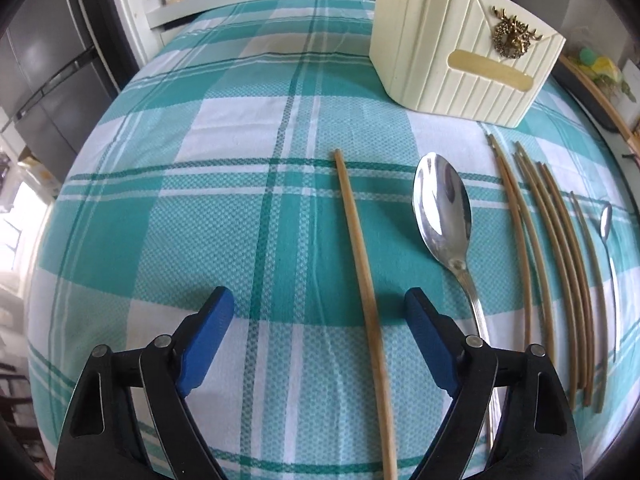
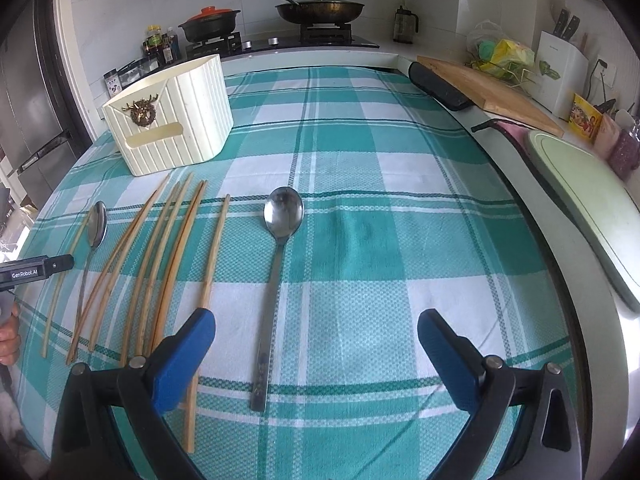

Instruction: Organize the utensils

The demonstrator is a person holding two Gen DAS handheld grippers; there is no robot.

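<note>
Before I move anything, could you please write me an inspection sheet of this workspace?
Surface: teal and white checked cloth, flat over the table.
Job's things: cream ribbed holder upright at the far side; two metal spoons, the large spoon and the small spoon, lying bowl toward the holder; several wooden chopsticks in loose rows, none in the holder that I can see.
Clutter: nothing seen on the cloth.
Grippers: left gripper open, one lone chopstick between its jaws, untouched; right gripper open over the large spoon's handle.
Cables: nothing seen.
Surroundings: stove with pans, cutting board, fridge.
</note>
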